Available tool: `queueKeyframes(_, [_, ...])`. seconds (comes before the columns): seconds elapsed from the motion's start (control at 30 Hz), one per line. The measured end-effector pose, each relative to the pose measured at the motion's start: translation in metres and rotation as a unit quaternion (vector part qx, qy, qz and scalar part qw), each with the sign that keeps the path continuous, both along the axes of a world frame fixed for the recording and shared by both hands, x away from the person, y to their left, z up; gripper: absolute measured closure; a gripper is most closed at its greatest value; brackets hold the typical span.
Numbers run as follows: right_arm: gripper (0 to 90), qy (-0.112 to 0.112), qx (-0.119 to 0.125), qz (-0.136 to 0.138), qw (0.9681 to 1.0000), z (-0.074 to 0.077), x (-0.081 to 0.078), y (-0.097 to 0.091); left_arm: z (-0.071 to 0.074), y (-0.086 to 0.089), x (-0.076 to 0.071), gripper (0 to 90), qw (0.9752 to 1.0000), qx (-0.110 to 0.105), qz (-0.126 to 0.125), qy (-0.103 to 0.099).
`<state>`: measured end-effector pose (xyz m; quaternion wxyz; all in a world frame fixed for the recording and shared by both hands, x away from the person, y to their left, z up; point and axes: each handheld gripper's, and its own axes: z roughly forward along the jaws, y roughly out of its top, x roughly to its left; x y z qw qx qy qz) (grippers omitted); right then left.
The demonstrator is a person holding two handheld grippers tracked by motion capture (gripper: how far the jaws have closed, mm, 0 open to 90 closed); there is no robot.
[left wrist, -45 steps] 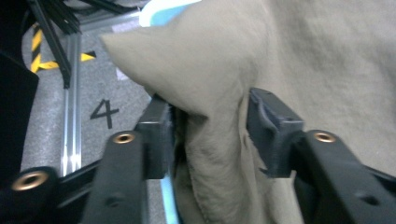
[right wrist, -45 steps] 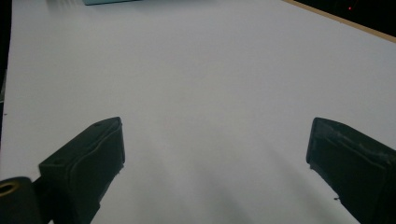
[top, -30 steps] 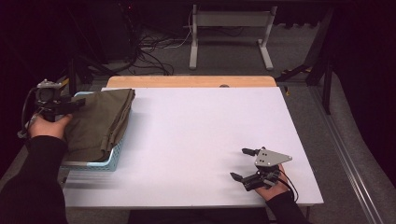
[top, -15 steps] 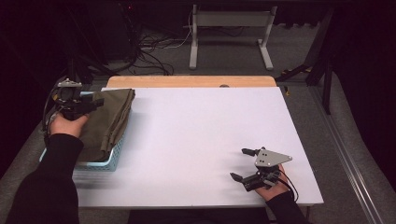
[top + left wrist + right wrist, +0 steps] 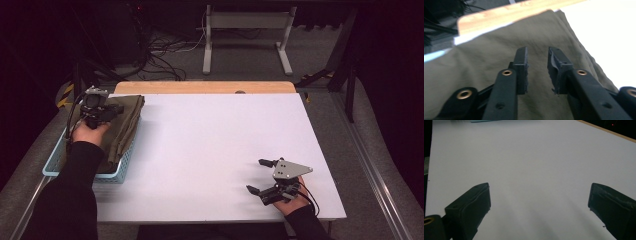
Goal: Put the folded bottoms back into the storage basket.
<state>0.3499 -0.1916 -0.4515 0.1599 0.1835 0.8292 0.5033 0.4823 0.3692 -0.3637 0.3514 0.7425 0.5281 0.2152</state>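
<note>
At the tabletop's left edge, the left gripper (image 5: 537,71), jaws just narrowing above the folded olive cloth (image 5: 486,57) in its blue basket (image 5: 55,162), should pinch a thick fold, while the right gripper (image 5: 261,176) gapes wide.

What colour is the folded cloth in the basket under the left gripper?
Plain olive green, no pattern. The folded cloth shows best in the left gripper view.

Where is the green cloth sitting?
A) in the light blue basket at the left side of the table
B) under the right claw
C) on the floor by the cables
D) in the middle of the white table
A: the high view shows the folded green cloth lying in the light blue basket at the table's left edge, with the left claw over it.
</note>
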Motion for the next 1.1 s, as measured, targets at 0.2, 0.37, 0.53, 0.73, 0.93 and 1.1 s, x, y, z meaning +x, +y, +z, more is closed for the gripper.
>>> queueKeyframes(0.2, [5.2, 0.0, 0.0, 0.001, 1.0, 0.0, 0.0, 0.0, -0.01, -0.006, 0.007, 81.8, 0.9993, -0.002, -0.01, 0.037])
queueKeyframes(0.37, [5.2, 0.001, -0.001, 0.002, 1.0, 0.0, 0.0, 0.0, -0.017, -0.012, 0.01, 89.4, 0.9976, 0.01, -0.026, 0.063])
queueKeyframes(0.53, [5.2, 0.001, -0.001, 0.002, 1.0, 0.0, 0.0, 0.0, -0.021, -0.016, 0.01, 89.6, 0.9959, 0.019, -0.038, 0.08])
queueKeyframes(0.73, [5.2, 0.001, -0.002, 0.002, 1.0, 0.0, 0.0, 0.0, -0.025, -0.014, 0.009, 89.6, 0.9943, 0.019, -0.043, 0.096])
queueKeyframes(0.93, [5.2, 0.001, -0.003, 0.003, 1.0, 0.0, 0.0, 0.0, -0.032, -0.012, 0.007, 89.6, 0.9917, 0.017, -0.05, 0.117])
queueKeyframes(1.1, [5.2, 0.001, -0.003, 0.003, 1.0, 0.0, 0.0, 0.001, -0.038, -0.011, 0.007, 89.6, 0.9883, 0.016, -0.057, 0.141])
